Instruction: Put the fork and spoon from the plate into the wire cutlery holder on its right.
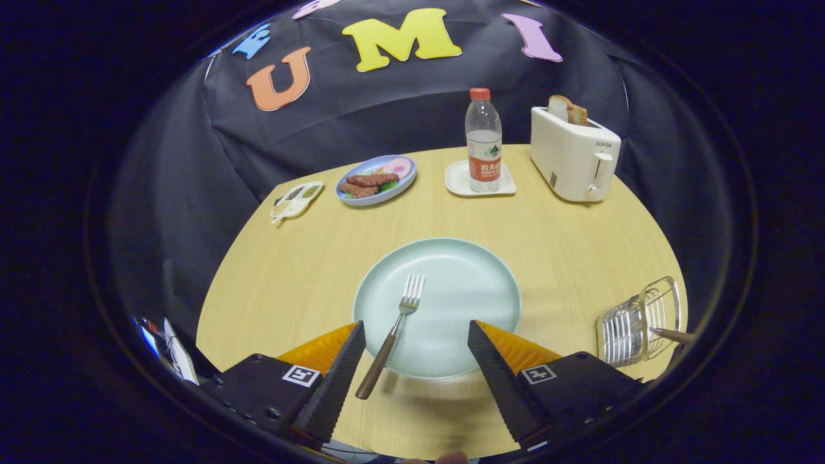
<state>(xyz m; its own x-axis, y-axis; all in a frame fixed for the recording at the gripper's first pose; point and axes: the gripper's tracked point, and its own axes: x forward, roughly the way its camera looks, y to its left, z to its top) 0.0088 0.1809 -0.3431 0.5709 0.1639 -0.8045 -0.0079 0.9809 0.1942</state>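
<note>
A pale green plate [477, 270] lies on the wooden table just ahead of my fingers. A fork [394, 333] with a brown handle rests on its left part, tines pointing away, handle overhanging the near rim close to my left finger. My gripper [417, 336] is open, with its fingers set wide over the plate's near edge and touching nothing. The wire cutlery holder [638, 322] stands to the right of the plate, beyond my right finger. A brown handle [670, 334] sticks out of it to the right.
Beyond the plate stand a water bottle [483, 138] on a white coaster, a white toaster [573, 154] with bread in it, a blue plate of food [377, 179] and a small white sauce dish [296, 200].
</note>
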